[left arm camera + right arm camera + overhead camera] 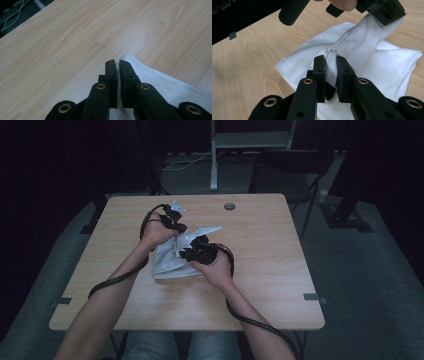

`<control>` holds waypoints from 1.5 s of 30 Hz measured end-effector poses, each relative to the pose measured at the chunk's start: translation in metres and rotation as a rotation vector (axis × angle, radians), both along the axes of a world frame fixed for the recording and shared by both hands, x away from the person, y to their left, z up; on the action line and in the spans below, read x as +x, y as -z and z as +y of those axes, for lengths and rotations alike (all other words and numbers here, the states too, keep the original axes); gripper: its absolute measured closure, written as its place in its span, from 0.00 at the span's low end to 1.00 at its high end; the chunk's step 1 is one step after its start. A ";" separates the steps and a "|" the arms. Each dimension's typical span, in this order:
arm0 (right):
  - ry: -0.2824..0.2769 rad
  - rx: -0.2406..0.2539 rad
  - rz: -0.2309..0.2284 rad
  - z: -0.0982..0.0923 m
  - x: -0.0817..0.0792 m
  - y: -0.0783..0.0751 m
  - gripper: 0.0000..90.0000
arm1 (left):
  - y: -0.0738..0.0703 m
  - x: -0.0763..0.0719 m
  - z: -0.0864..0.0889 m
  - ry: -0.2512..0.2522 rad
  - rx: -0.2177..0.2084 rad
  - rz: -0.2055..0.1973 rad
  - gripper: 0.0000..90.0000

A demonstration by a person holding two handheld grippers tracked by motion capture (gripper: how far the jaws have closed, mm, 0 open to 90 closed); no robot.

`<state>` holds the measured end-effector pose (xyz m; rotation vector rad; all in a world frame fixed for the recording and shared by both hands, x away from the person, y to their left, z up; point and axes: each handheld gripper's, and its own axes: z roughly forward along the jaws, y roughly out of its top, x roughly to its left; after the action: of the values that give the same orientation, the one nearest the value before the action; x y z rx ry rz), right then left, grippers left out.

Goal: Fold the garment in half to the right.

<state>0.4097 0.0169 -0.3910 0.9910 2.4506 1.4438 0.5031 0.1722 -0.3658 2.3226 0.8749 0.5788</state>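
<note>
The left claw (117,65) is clenched on an edge of the white cloth (372,62), a thin fold pinched between its nearly touching jaws – the right claw (329,62) grasps a bunched ridge of the same cloth. In the high view both claws sit close together over the middle of the table (260,285), left claw (176,226) farther from the person, right claw (196,251) nearer, with the cloth (167,265) partly lifted between them and its lower part lying on the wood – a small round disc (229,206) lies well apart near the far edge
</note>
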 end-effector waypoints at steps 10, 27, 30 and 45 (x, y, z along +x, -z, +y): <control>0.004 -0.002 0.004 -0.002 0.000 0.005 0.89 | 0.005 0.001 -0.002 -0.007 0.001 0.007 0.96; 0.014 -0.011 0.014 -0.004 0.000 0.010 0.88 | 0.013 0.002 -0.006 -0.017 0.000 0.011 0.96; 0.017 -0.012 0.018 -0.005 0.000 0.011 0.88 | 0.014 0.002 -0.006 -0.019 0.000 0.012 0.96; 0.024 -0.014 0.023 -0.007 -0.001 0.015 0.87 | 0.018 0.002 -0.009 -0.020 0.005 0.013 0.96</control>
<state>0.4088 0.0099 -0.4059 1.0359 2.4528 1.4136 0.5051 0.1628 -0.3838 2.3273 0.9045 0.5754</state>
